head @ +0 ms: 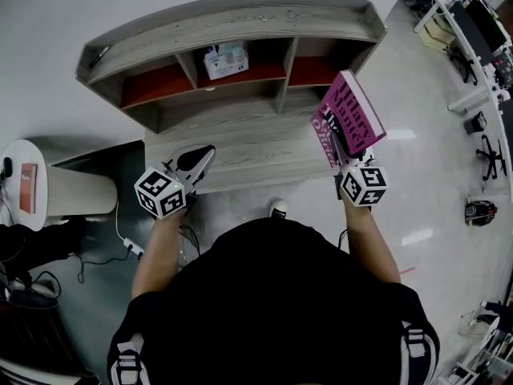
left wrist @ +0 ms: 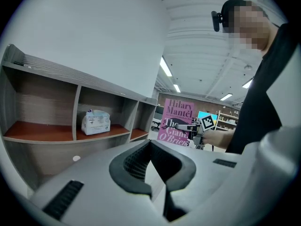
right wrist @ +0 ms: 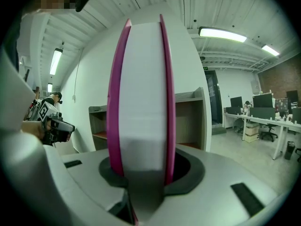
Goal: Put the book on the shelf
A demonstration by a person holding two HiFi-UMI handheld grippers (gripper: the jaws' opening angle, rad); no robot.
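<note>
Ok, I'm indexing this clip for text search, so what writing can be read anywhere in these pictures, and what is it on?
"Hilary Mantel": top of the cover of the pink book.
"The Giant O'Brien": lower on that cover, partly hidden by the right gripper.
Pack on the shelf: print too small to read.
Marker cubes: square patterns only, no words.

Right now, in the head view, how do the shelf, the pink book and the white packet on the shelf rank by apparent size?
1. shelf, by far the largest.
2. pink book.
3. white packet, the smallest.
The book is nearer the camera than the packet, so this view may overstate it.
</note>
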